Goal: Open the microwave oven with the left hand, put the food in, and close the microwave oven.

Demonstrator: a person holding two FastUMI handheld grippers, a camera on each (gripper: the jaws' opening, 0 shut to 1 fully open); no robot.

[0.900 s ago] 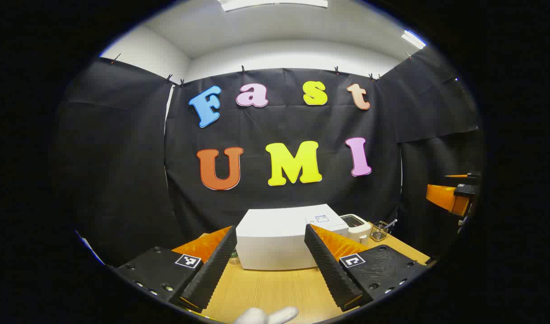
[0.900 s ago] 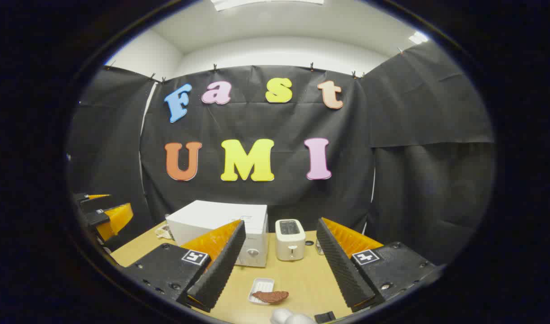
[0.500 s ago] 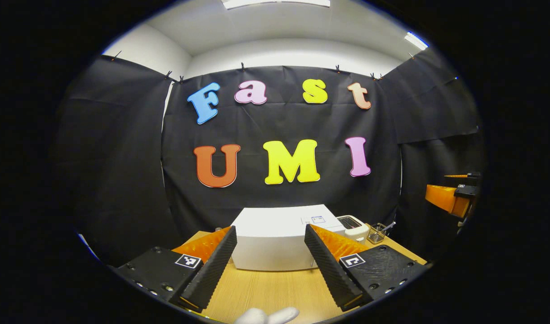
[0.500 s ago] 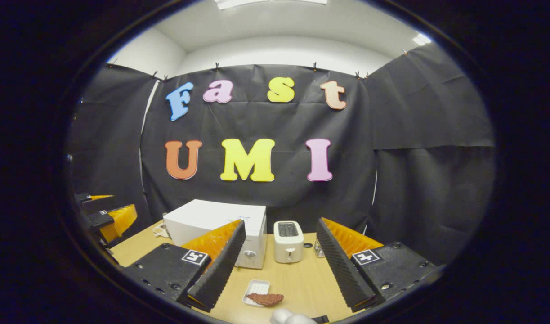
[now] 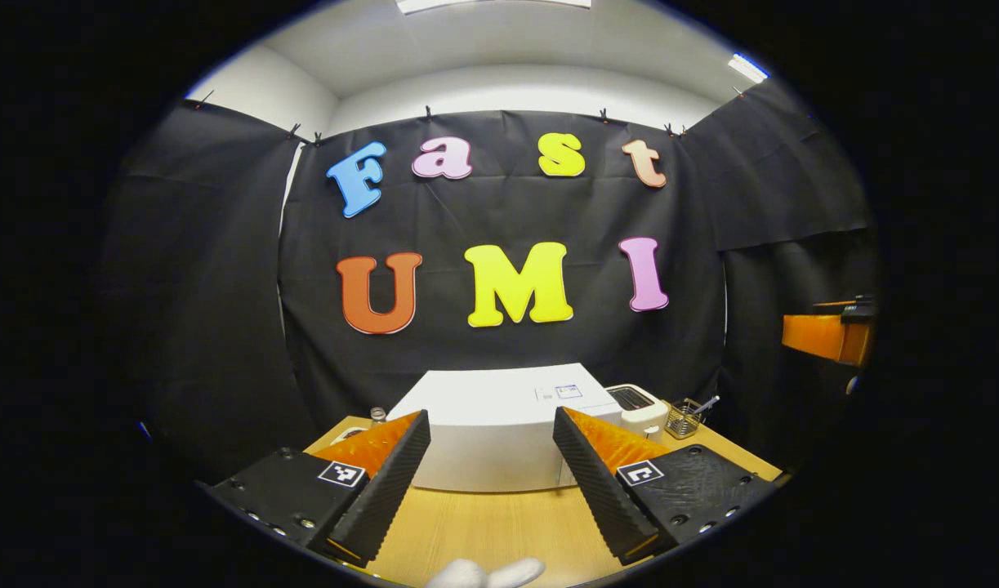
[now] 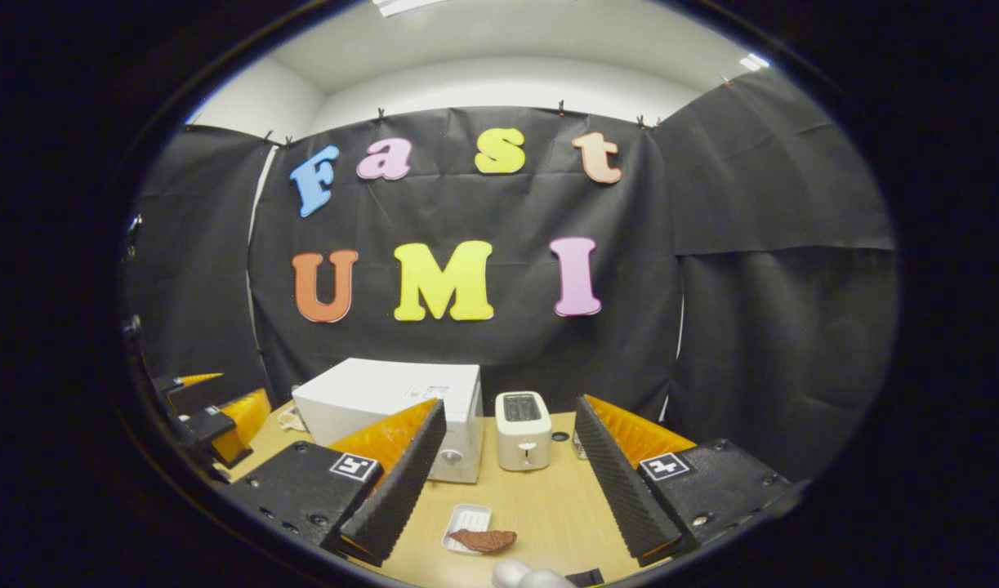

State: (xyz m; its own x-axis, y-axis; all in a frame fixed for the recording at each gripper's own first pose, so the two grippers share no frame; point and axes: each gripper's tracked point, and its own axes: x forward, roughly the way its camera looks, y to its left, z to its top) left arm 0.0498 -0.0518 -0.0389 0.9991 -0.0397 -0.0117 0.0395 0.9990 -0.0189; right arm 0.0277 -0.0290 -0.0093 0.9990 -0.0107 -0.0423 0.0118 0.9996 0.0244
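1. My left gripper [image 5: 491, 474] is held level above the wooden table [image 5: 499, 527], aimed straight at the white microwave oven [image 5: 499, 437]. Its jaws are spread wide and hold nothing.
2. In the left gripper view, the microwave oven sits between my two fingers [image 5: 385, 482], well apart from both. Its door is closed.
3. My right gripper [image 6: 507, 482] is also held level over the table [image 6: 548, 506], jaws spread wide and holding nothing.
4. In the right gripper view, the food [image 6: 483, 539], a brown flat piece, lies on a small white tray [image 6: 465, 521] on the table, low between my fingers and nearer the left finger. Neither finger touches it.
5. In the same view, the microwave oven [image 6: 385, 400] stands at the back left of the table, partly behind my left finger. A white toaster [image 6: 522, 418] stands just beside its right side, apart from it.
6. My left gripper [image 6: 213, 416] shows at the left edge of the right gripper view, near the microwave's left side. My right gripper [image 5: 826, 335] shows at the right edge of the left gripper view.
7. Open room: bare tabletop lies between the tray and the toaster. In the left gripper view, bare tabletop lies between my fingers and the microwave front.
8. A small wire basket [image 5: 685, 418] stands right of the toaster [image 5: 638, 404], by the black cloth wall [image 5: 499, 212].
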